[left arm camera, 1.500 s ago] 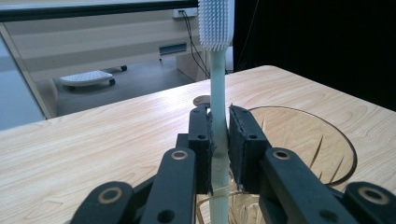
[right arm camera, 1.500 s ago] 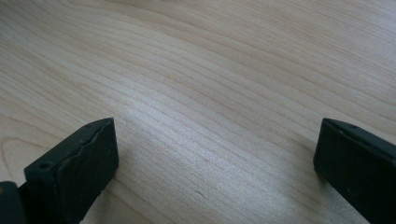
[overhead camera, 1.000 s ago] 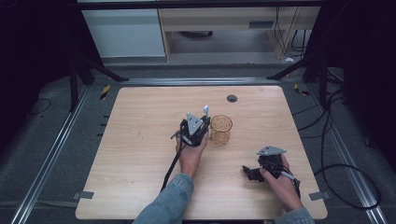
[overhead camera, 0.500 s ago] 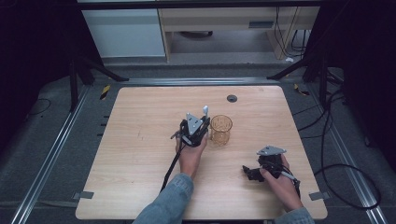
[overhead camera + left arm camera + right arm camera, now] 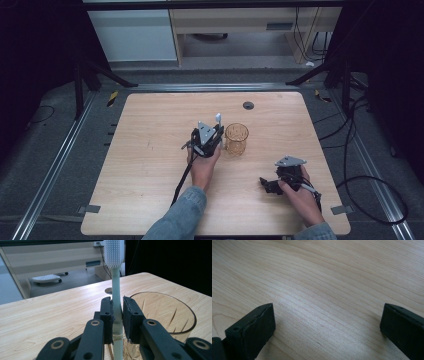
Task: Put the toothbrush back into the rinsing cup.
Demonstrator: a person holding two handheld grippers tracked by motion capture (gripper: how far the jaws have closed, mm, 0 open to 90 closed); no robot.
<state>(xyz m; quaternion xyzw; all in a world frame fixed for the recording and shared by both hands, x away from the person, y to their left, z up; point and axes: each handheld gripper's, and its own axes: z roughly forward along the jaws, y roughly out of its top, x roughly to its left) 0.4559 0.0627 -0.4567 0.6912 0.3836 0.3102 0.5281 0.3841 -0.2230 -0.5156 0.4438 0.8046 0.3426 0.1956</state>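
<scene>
High view: a wooden table [image 5: 150, 125] is carrying an amber glass cup [image 5: 236, 139] standing upright near its centre. The left gripper [image 5: 212, 134] is sitting just left of the cup, pinching a pale toothbrush [image 5: 218, 120] by its handle, bristle head pointing up and away from the person. The right gripper [image 5: 265, 184] is resting near the table's front right corner, well apart from the cup.

Left gripper view: the black pads are pressing on both sides of the toothbrush [image 5: 116, 290] handle, holding it upright, with the white bristle head at the top edge. The cup [image 5: 172, 315] rim is lying just beside the toothbrush.

Right gripper view: the right gripper [image 5: 327, 327] is standing with jaws spread wide over bare wood, nothing between them.
</scene>
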